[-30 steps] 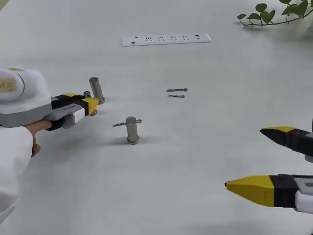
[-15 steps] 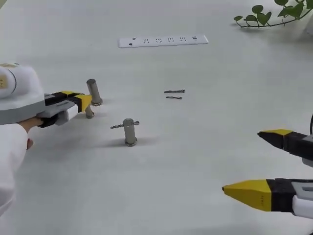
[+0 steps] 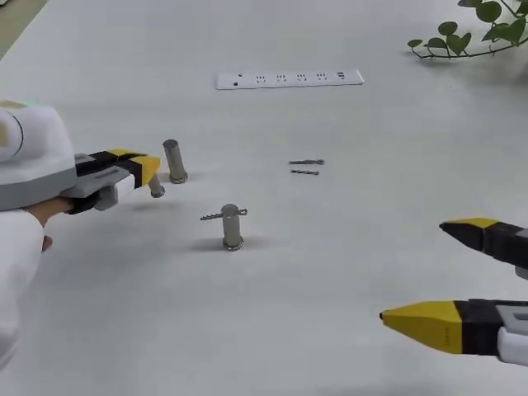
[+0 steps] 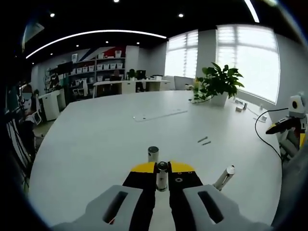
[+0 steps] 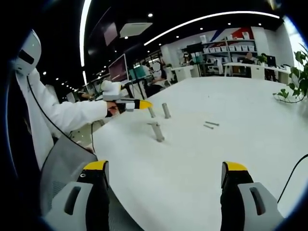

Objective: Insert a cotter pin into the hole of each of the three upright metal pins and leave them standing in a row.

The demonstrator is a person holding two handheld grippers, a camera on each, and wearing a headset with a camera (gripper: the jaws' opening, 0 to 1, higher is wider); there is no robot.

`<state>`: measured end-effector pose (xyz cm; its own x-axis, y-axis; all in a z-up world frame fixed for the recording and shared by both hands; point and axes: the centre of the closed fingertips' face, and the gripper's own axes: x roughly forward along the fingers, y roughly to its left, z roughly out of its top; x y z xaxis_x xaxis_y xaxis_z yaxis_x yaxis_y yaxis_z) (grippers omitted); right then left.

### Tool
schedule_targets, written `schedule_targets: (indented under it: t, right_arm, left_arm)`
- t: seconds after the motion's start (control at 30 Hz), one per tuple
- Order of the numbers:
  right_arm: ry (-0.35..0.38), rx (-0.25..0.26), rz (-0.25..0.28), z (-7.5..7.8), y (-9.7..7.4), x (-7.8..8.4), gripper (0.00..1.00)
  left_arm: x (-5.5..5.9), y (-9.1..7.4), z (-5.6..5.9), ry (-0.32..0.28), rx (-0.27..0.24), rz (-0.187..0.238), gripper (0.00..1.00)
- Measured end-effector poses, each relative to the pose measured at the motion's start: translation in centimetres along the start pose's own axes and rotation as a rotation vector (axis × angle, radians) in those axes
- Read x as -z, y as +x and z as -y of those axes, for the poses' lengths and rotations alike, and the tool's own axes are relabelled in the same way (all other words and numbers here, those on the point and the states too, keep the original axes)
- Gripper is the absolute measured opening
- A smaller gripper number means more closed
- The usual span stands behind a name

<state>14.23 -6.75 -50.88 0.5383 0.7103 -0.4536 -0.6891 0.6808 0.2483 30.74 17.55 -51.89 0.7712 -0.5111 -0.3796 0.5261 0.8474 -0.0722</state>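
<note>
Head view, left of frame: my left gripper (image 3: 150, 169) clamps 1 metal pin (image 3: 157, 190); 1 bare pin (image 3: 173, 161) beside; 1 cottered pin (image 3: 233, 228) centre; 2 loose cotter pins (image 3: 305, 167) beyond. Lower right: my right gripper (image 3: 412, 271), jaws wide apart.

The left tongs (image 3: 147, 167) and right tongs (image 3: 415, 270) are tipped in yellow over black jaws and mounted on pale grey housings. A white sleeve (image 3: 16, 272) and a white headset (image 5: 29, 48) are worn. A thin black cable (image 5: 292, 180) is seen by the right tongs.
</note>
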Motion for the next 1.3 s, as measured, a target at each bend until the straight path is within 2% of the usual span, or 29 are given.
schedule_targets:
  t: [0.07, 0.17, 0.33, 0.4, 0.53, 0.67, 0.77, 0.87, 1.0, 1.03, 1.13, 1.3]
  right_arm:
    - [-0.003, -0.006, 0.002, -0.2, 0.0, 0.0, 0.95]
    - [-0.007, -0.011, 0.001, -0.3, 0.0, 0.1, 0.95]
    - [-0.015, -0.023, 0.007, -0.7, 0.0, 0.2, 0.95]
    - [-0.015, -0.024, 0.009, -0.7, -0.1, 0.2, 0.95]
    - [-0.012, -0.023, 0.013, -0.7, -0.2, 0.3, 0.94]
    - [-0.009, -0.02, 0.014, -0.7, -0.4, 0.5, 0.94]
    - [-0.001, -0.011, 0.015, -0.5, -0.5, 0.6, 0.94]
    - [0.003, -0.012, 0.015, -0.6, -0.5, 0.7, 0.94]
    - [0.011, -0.012, 0.008, -0.6, -0.4, 1.0, 0.94]
    - [0.012, -0.011, 0.009, -0.6, -0.4, 1.1, 0.93]
    - [0.017, -0.007, 0.01, -0.5, -0.5, 1.1, 0.94]
    - [0.021, 0.015, 0.003, 0.0, -0.5, 1.3, 0.95]
  left_arm:
    - [-0.4, -0.7, 0.7, 0.001, 0.008, 0.005, 0.05]
    - [-0.8, -1.6, 1.6, -0.031, 0.026, 0.015, 0.05]
    - [-2.3, -3.5, 4.1, -0.054, 0.059, 0.045, 0.05]
    - [-2.8, -4.1, 5.2, -0.024, 0.075, 0.058, 0.05]
    - [-3.6, -5.0, 7.1, -0.013, 0.096, 0.074, 0.05]
    - [-3.8, -5.3, 9.0, 0.033, 0.123, 0.073, 0.05]
    - [-3.6, -5.4, 10.2, 0.055, 0.141, 0.068, 0.05]
    - [-2.9, -5.0, 11.2, 0.064, 0.157, 0.042, 0.05]
    - [-1.5, -4.5, 12.4, 0.104, 0.18, 0.0, 0.05]
    - [-1.1, -4.5, 12.8, 0.129, 0.2, -0.015, 0.05]
    - [-0.2, -4.4, 14.1, 0.138, 0.226, -0.031, 0.05]
    - [1.4, -4.0, 15.3, 0.152, 0.236, -0.058, 0.05]
